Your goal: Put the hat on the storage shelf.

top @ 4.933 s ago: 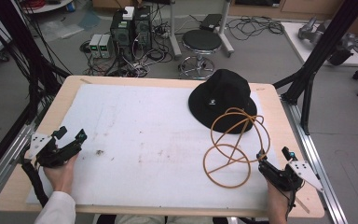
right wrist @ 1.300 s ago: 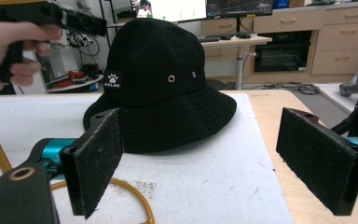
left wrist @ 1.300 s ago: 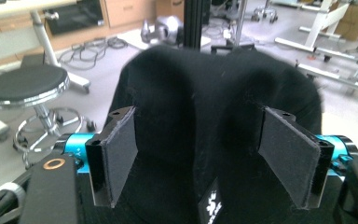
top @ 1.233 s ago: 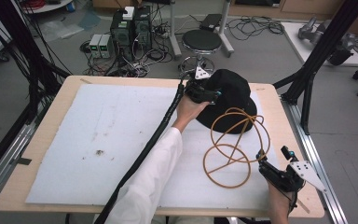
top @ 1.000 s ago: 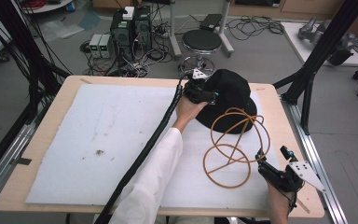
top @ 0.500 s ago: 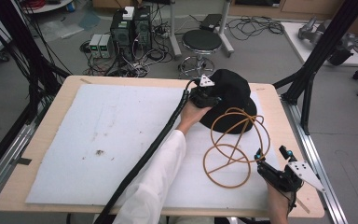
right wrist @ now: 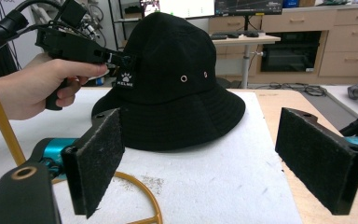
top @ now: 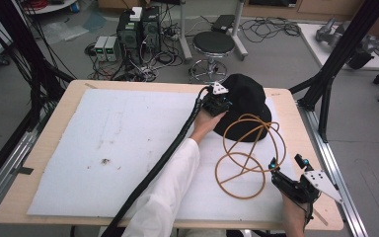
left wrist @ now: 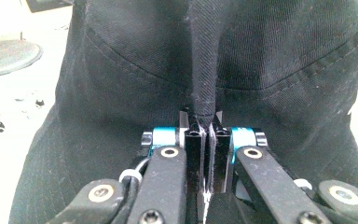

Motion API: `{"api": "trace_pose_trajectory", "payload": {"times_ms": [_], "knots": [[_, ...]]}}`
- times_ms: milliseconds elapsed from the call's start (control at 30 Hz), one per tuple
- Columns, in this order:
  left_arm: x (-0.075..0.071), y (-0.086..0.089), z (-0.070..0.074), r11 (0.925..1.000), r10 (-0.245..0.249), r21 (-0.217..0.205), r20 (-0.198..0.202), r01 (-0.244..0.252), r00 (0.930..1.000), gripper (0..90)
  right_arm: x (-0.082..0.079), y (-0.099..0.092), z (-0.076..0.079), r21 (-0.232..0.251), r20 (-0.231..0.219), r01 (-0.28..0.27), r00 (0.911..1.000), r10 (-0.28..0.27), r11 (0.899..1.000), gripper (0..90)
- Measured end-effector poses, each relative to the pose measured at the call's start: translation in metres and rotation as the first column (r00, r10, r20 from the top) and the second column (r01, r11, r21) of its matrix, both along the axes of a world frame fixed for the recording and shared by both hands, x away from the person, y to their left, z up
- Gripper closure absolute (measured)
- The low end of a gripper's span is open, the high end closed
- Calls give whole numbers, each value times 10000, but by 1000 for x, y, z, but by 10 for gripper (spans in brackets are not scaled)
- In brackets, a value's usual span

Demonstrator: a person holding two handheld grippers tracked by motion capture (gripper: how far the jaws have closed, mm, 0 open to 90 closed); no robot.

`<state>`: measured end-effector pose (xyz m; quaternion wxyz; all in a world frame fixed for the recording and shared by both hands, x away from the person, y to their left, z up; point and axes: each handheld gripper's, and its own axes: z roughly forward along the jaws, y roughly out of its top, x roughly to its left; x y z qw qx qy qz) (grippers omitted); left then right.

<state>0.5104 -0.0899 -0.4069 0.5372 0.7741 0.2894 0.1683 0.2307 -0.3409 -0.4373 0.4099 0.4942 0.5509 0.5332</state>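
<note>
Pinching a fold of the black hat (left wrist: 121, 70), the left gripper (left wrist: 208, 128) has just closed its jaws. The right gripper (right wrist: 200, 158) rests released near the orange cord (top: 246, 163).

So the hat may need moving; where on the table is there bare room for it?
The white mat left of the sleeve lies bare out to its left edge. It is crowded on the right: hat, pinched by the left gripper, the orange cord and the right gripper.
</note>
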Motion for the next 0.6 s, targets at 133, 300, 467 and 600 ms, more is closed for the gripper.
{"api": "trace_pose_trajectory", "payload": {"times_ms": [133,300,467,600], "knots": [[0,3,2,10000,-19,-18,64,19,10000,882,0,-1,0,-7,31,39,10000,-39,10000,148],[-2,5,4,9998,-34,-210,82,36,10000,882,1,0,0,-58,3,-15,10000,15,10000,148],[-4,10,8,9983,-286,-504,167,294,9995,882,1,-1,-1,-48,24,-3,10000,3,10000,148],[-7,15,17,9973,-242,-679,370,267,9990,882,1,-1,-1,-60,41,26,10000,-26,10000,147]]}}
